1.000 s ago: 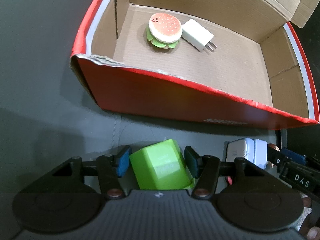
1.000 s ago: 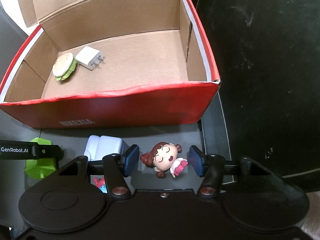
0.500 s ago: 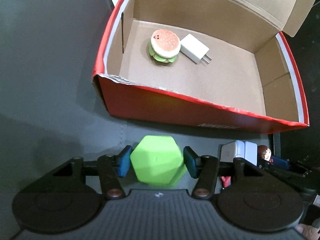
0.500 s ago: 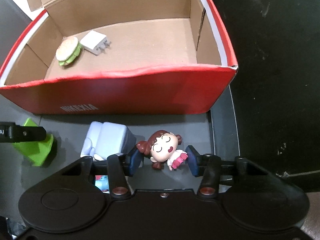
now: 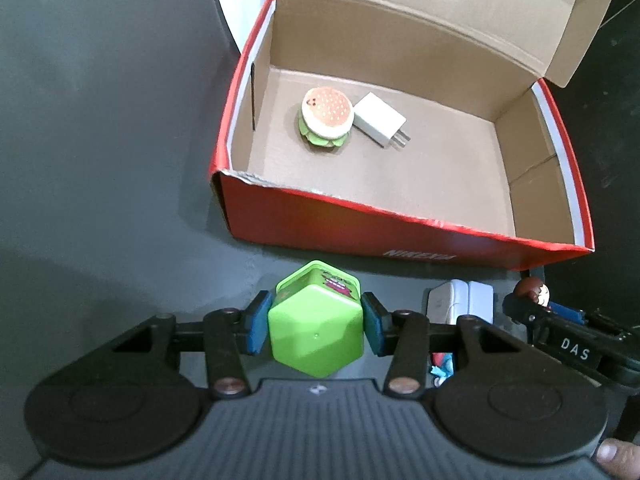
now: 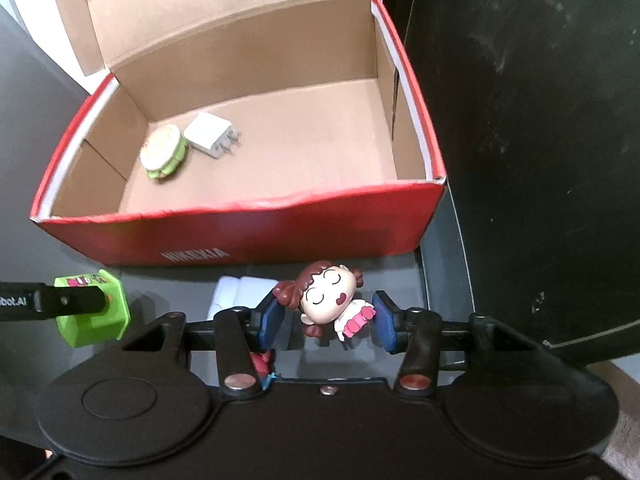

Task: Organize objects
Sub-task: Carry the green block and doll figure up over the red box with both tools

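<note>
My left gripper is closing its jaws, and its blue pads press both sides of a green faceted box, which hangs above the dark table. In the right wrist view the same green box sits at the left in that gripper's finger. My right gripper is shut on a small doll figure with brown hair and a pink skirt, lifted off the table. Ahead stands an open red shoebox. Inside lie a burger toy and a white charger.
A white and pale blue block lies on the table between the grippers. A small red and blue toy lies beside it. The shoebox lid stands up at the back. A person's fingertip shows at the lower right.
Both grippers have risen. The left jaws narrowed on the green box, which came off the table and turned. The right jaws shut on the doll and lifted it.
</note>
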Demonstrator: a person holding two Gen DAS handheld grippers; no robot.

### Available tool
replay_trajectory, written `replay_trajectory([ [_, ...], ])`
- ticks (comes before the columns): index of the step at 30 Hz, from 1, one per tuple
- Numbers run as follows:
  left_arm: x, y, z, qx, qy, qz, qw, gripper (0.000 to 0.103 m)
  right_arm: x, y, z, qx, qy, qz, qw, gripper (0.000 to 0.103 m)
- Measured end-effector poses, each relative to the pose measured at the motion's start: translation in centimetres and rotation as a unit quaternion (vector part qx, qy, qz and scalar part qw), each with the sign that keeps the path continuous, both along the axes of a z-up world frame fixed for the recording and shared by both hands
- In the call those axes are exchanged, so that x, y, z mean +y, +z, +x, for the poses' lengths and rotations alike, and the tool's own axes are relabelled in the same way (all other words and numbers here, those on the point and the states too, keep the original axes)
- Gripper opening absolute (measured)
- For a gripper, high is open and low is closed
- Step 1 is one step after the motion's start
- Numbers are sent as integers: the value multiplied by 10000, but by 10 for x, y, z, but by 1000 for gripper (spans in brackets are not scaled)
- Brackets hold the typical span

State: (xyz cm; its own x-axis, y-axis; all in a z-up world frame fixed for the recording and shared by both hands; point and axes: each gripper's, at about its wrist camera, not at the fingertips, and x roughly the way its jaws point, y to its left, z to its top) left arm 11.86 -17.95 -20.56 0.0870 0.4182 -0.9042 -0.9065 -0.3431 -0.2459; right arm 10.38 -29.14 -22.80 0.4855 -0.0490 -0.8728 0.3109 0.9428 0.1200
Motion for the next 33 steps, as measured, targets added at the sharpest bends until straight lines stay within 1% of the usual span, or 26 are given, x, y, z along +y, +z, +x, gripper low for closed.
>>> replay_trajectory([
  [12,-8,45,11,373,-140,358,9986,47,-2,31,-8,-506,-22,238,9984,47],
  [17,-15,63,16,498,-169,526,9972,47,-3,50,-17,-749,-45,283,9968,47],
  [27,-33,99,29,735,-300,938,9924,47,-3,82,-35,-1195,-57,310,9923,47],
  [33,-46,115,34,832,-360,1091,9899,47,-3,93,-41,-1373,-99,375,9898,47],
])
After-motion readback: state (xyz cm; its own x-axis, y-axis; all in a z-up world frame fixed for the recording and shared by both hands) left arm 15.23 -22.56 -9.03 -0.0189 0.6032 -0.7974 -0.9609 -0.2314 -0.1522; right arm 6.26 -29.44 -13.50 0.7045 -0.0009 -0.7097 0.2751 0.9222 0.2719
